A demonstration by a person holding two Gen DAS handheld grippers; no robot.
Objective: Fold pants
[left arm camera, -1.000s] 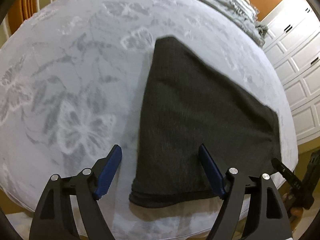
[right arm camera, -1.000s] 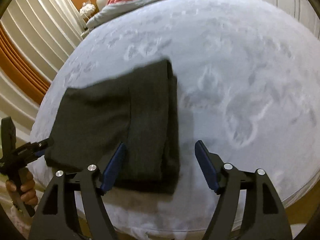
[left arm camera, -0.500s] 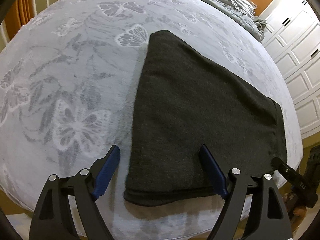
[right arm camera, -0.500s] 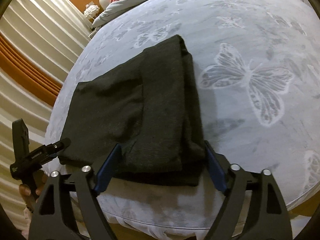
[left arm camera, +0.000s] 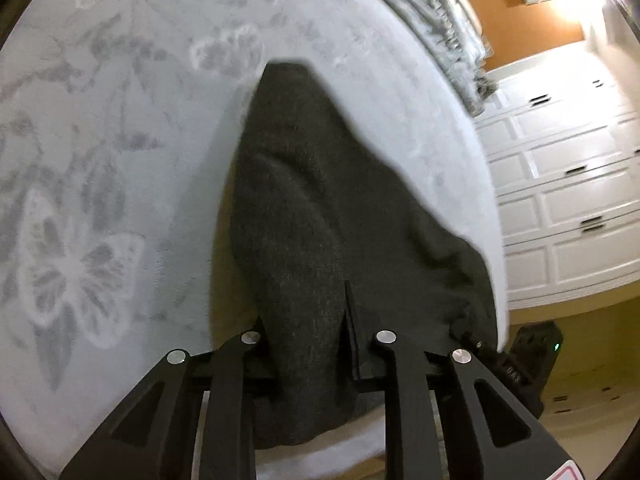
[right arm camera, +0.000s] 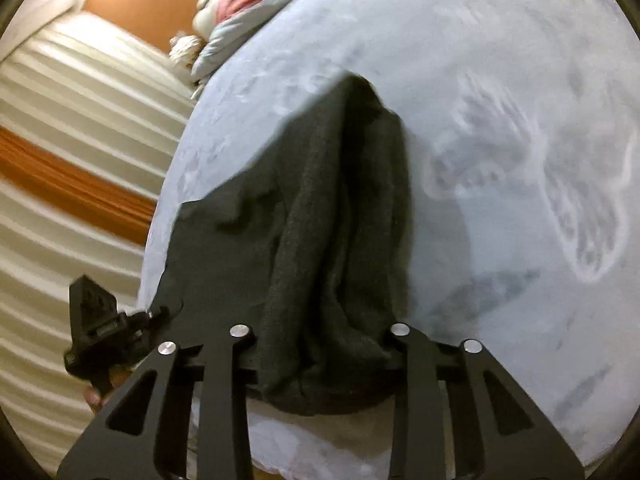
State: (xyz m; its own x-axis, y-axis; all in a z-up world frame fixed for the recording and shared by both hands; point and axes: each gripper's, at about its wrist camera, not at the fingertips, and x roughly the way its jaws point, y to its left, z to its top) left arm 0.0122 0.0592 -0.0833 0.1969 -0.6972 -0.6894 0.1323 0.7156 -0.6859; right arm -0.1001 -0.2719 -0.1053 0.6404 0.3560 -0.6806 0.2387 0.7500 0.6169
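Now two tools, left tool (left arm camera: 308,344), right tool (right arm camera: 320,344), one pants (left arm camera: 320,208)

Warm indoor light, glare blown out at the upper corners; both fisheye views motion-blurred, edges bowed, soft shadow beside the pants (left arm camera: 320,220)

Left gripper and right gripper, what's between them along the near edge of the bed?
The dark pants span that stretch, both grippers clamping their near edge; the right wrist view shows the left gripper at the far corner.
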